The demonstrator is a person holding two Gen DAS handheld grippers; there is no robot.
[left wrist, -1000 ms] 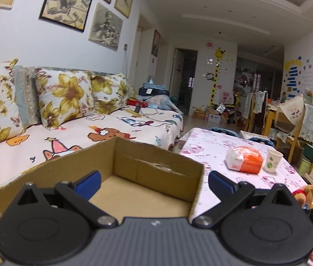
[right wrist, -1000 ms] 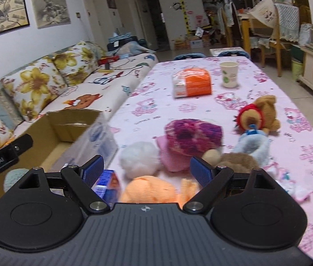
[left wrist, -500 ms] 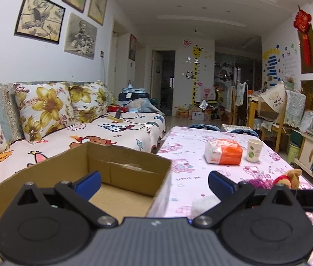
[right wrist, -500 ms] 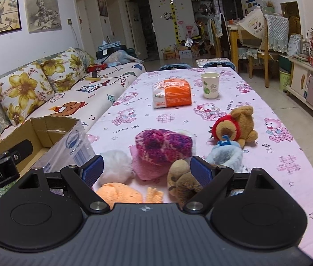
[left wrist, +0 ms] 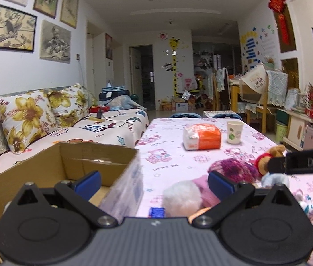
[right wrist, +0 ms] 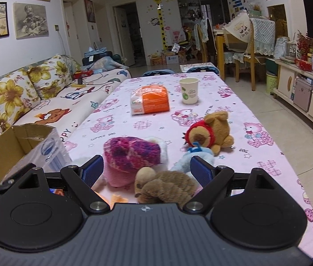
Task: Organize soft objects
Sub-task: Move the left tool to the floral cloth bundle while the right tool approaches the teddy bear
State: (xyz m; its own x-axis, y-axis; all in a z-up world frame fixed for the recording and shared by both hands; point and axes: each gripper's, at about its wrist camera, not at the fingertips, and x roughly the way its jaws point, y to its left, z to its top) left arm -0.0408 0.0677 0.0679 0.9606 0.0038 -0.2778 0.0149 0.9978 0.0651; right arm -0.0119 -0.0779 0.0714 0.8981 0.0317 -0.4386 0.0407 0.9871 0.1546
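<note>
Two hand-held grippers are raised over the near end of a long table (right wrist: 234,102) covered in a pink cloth printed with teddy bears. The left gripper (left wrist: 154,182) has its blue-padded fingers spread wide and holds nothing; it straddles the boundary between the table edge and an open brown cardboard box (left wrist: 45,166) that stands at 9 o'clock of the table, against a sofa with yellow-flowered cushions (left wrist: 25,119). The right gripper (right wrist: 146,168) is likewise spread wide and empty, its fingers framing the soft objects without touching them.

The soft objects lie clustered on the near half of the table. A magenta-and-pink knitted woolly hat (right wrist: 132,153) sits at 11 o'clock within the right gripper's span; a shaggy brown plush animal (right wrist: 167,187) lies just beside it at 5 o'clock of the hat. A pale blue plush toy (right wrist: 197,155) lies between the brown plush and a tan teddy bear with a red mane (right wrist: 209,130), which is at 1 o'clock. A fluffy white pompom ball (left wrist: 183,199) and an orange fuzzy item (right wrist: 117,198) lie nearest the table's front edge.

Farther along at 12 o'clock stand an orange-and-white plastic tissue pack (right wrist: 149,103) and a white paper cup with green print (right wrist: 188,90), near each other but apart.
</note>
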